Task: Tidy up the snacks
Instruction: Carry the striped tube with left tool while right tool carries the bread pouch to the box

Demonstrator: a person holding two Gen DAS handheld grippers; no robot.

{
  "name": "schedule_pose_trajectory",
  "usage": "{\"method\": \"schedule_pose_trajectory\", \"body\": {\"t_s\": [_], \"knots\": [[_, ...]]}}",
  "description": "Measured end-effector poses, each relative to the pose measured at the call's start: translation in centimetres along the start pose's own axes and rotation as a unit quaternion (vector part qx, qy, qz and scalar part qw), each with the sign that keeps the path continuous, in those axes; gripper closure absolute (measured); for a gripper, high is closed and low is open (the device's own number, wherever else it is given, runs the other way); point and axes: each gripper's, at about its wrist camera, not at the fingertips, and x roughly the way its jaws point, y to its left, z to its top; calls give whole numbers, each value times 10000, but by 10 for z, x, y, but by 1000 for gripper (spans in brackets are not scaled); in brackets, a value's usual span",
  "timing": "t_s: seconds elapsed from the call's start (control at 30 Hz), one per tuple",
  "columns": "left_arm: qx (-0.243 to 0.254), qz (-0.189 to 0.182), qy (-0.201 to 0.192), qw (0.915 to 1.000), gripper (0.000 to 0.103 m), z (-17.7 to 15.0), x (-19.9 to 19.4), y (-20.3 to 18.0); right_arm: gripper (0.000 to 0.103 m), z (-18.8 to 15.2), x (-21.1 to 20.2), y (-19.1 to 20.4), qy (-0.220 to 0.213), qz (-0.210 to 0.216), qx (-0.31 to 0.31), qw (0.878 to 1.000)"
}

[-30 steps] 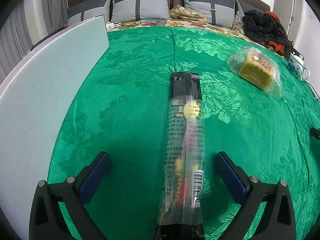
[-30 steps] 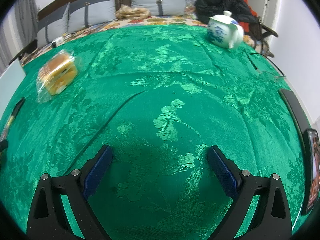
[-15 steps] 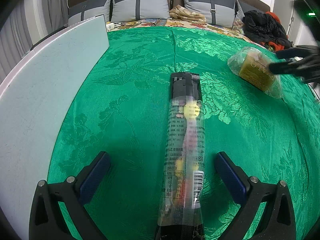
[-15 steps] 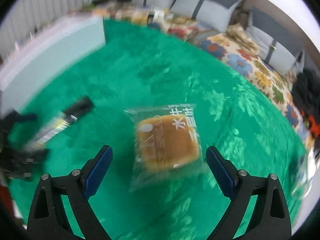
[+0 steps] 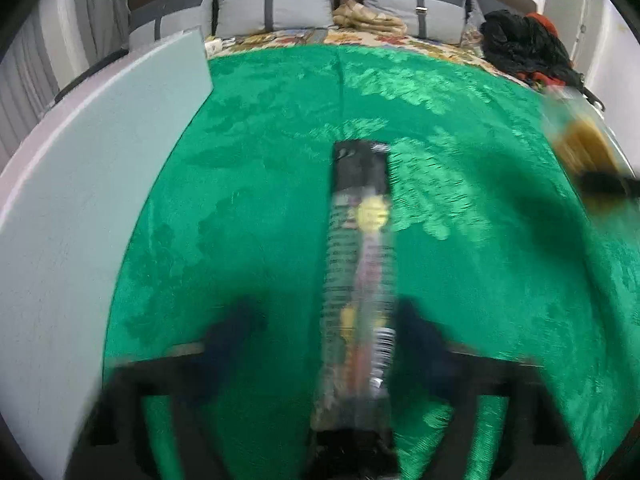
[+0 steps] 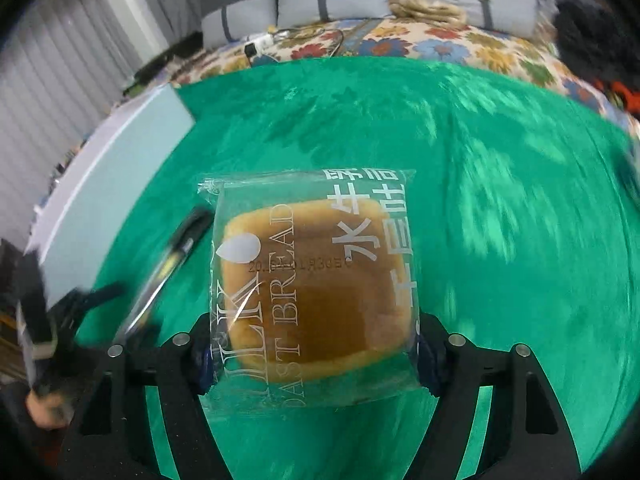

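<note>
Since the earlier frames, the left gripper (image 5: 324, 344) has been drawn in from wide apart towards the stick pack (image 5: 360, 280), and the right gripper (image 6: 316, 354) has been brought from bare cloth over to the bread pack (image 6: 316, 280). On the left, the fingers (image 5: 228, 336) are closing with the stick pack between them; that view is badly smeared, so it cannot be told whether the pads are pressing on the wrapper, though the right one seems to be against it. The stick pack is laid lengthwise along the middle of the green cloth (image 5: 260, 200) on the counter, its black end pointed at the far edge. On the right, the fingers (image 6: 430, 360) are closing and are set against both sides of the bread pack's clear wrapper, which is held between them with its printed face turned up. In the right wrist view, the stick pack (image 6: 172, 264) is seen just left of the bread pack, with the left gripper (image 6: 92, 300) blurred at its near end. A pale board (image 5: 80, 200) is seen along the left edge of the counter. In the left wrist view the bread pack (image 5: 584, 144) is seen blurred by the right edge. Grey pillows (image 5: 276, 4) are lined up beyond the far edge.
</note>
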Motion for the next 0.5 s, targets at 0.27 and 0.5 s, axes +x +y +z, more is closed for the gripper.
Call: {"method": "schedule_pose_trajectory", "body": {"t_s": [0.27,0.5], "knots": [[-298,-682,-47,9972,84,-8,-27,-5,26,-86,-45,1,-205,32,727,9971],[-856,-1370,-561,9853,84,-1,-113,27,26,-62,-66,32,-392,83,439,9982]]}}
